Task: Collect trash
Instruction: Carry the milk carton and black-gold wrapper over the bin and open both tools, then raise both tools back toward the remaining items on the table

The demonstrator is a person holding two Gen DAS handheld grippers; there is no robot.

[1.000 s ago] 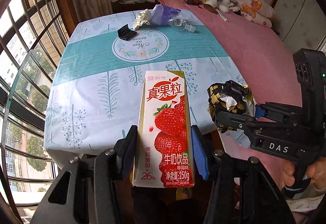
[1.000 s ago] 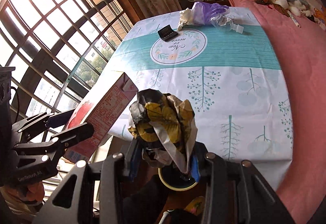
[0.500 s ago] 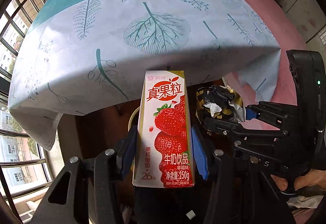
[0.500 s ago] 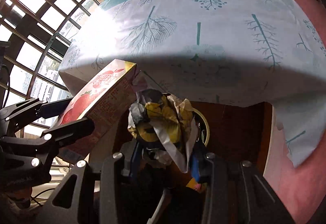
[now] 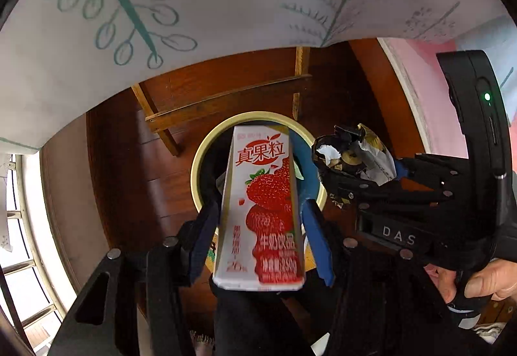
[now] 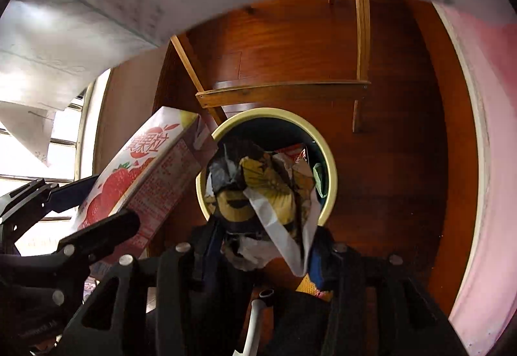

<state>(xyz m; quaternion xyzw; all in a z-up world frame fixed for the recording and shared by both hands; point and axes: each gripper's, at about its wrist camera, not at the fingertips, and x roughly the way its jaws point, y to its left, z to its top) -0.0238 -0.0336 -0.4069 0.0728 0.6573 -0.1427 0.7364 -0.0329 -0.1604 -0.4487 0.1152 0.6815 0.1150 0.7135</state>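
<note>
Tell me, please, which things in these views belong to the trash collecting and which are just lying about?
Belong to the job:
- strawberry milk carton
- crumpled wrapper
- trash bin, directly below both

Just lying about:
- leaf-print tablecloth
- wooden table frame
- pink bedspread

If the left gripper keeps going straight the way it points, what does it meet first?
Probably the bin: its open mouth lies dead ahead of the left gripper, beyond the carton between its jaws, which have just been opening. How far off the bin is, I can't tell.
</note>
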